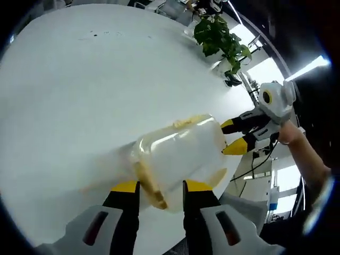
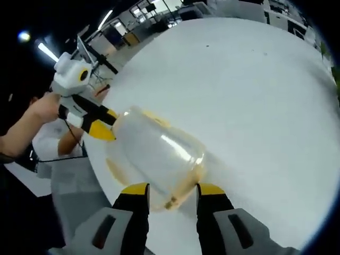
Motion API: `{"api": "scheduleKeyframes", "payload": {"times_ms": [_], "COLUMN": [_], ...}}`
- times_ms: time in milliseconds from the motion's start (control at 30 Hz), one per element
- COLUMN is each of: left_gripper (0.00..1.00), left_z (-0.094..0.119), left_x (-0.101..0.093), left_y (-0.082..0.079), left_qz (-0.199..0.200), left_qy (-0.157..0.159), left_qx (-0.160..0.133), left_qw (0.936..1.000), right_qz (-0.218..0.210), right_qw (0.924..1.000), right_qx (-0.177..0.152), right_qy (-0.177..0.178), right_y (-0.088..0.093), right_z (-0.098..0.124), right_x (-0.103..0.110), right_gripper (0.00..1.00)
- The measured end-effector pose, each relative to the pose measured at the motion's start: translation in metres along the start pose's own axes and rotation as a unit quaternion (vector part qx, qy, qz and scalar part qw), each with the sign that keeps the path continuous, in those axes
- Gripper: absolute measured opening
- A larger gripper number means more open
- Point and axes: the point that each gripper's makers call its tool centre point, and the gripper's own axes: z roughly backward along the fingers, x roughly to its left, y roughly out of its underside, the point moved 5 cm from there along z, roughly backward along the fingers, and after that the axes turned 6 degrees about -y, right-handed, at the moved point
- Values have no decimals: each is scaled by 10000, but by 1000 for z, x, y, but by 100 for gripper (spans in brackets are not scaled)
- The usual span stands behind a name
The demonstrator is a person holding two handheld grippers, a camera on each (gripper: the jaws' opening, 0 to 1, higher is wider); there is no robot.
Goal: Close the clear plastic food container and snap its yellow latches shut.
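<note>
A clear plastic food container (image 1: 180,151) with its lid on is held lengthwise between both grippers over the white table (image 1: 79,79). My left gripper (image 1: 162,187) has its yellow-tipped jaws pressed to either side of the container's near end, where a yellow latch (image 1: 151,191) sits. The right gripper (image 1: 232,136) comes in from the right and clamps the far end. In the right gripper view the same container (image 2: 154,151) runs away from my right gripper (image 2: 172,190), which grips its near end, toward the left gripper (image 2: 106,122) at the far end.
The round table's edge (image 2: 106,175) runs just below the container, with floor beyond it. A potted plant (image 1: 220,37) stands past the table's far side. A person's hand (image 2: 45,109) holds the left gripper. Office desks (image 2: 159,10) lie in the background.
</note>
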Motion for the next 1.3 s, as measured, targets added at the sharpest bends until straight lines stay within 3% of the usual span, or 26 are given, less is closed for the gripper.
{"api": "scheduleKeyframes", "payload": {"times_ms": [533,567,600,633,667,700,800,1300], "left_gripper": [28,28,28,27,26,26,26,27], "left_z": [-3,-5,-4,-4,-3,-2,-1,-7], "left_x": [2,1,2,2,4,1,3,-1], "left_y": [-1,0,1,1,5,7,7,0], "left_qz": [198,263,280,244,468,786,512,508], "left_qy": [81,109,108,104,42,181,201,149], "left_qx": [5,-3,-1,-12,-8,43,11,-44], "left_qw": [9998,9996,9996,9996,9989,9967,9985,9986], "right_qz": [-133,78,-181,-237,-263,-260,-288,-457], "right_qw": [9998,9991,9998,9997,9996,9996,9995,9988], "right_qx": [148,-328,55,61,69,59,133,178], "right_qy": [-33,238,63,59,84,79,42,-46], "right_y": [-1,-20,-8,-7,-5,-4,-2,0], "right_z": [-2,-7,-2,-3,-3,-3,-4,-3], "right_x": [0,-13,-6,-4,-3,-2,1,2], "right_gripper": [30,28,28,28,27,27,27,28]}}
